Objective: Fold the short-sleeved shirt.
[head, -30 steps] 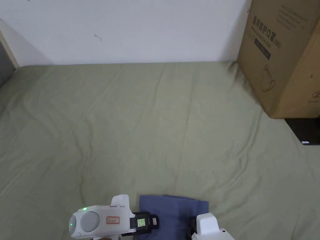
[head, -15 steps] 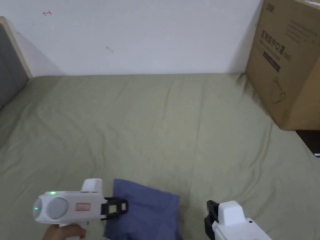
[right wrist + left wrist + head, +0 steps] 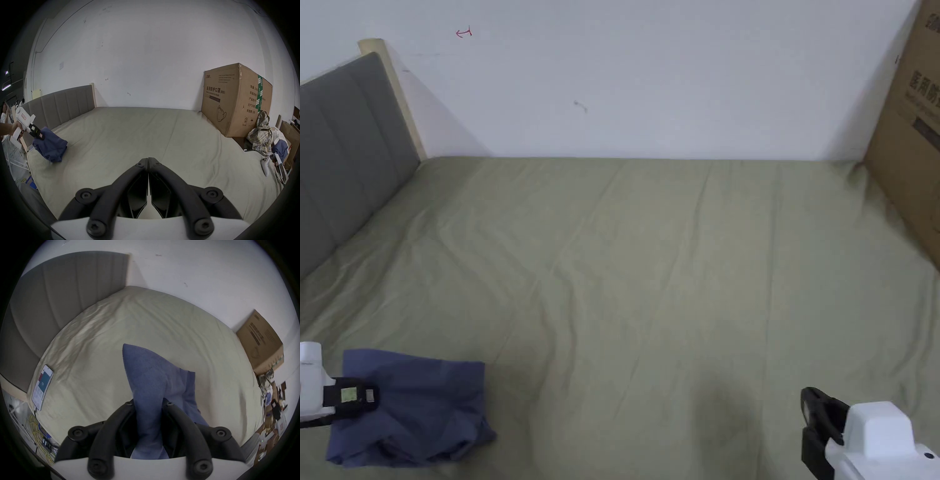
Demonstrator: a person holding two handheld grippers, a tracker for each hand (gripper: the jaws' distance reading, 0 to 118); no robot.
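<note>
Left gripper (image 3: 148, 404) clamps shirt (image 3: 155, 378) — folded.

A bed (image 3: 675, 262) with a creased olive-green sheet carries everything. A folded blue shirt (image 3: 419, 406) rests at its near left edge. A phone (image 3: 42, 387) lies by the grey headboard (image 3: 344, 156), and a cardboard box (image 3: 235, 100) stands at the far right corner.

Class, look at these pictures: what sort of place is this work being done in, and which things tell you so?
Most likely a bedroom used partly for storage. A bed with an olive sheet fills the room, with a padded grey headboard at one end. A big cardboard box stands on the bed by the wall.
</note>
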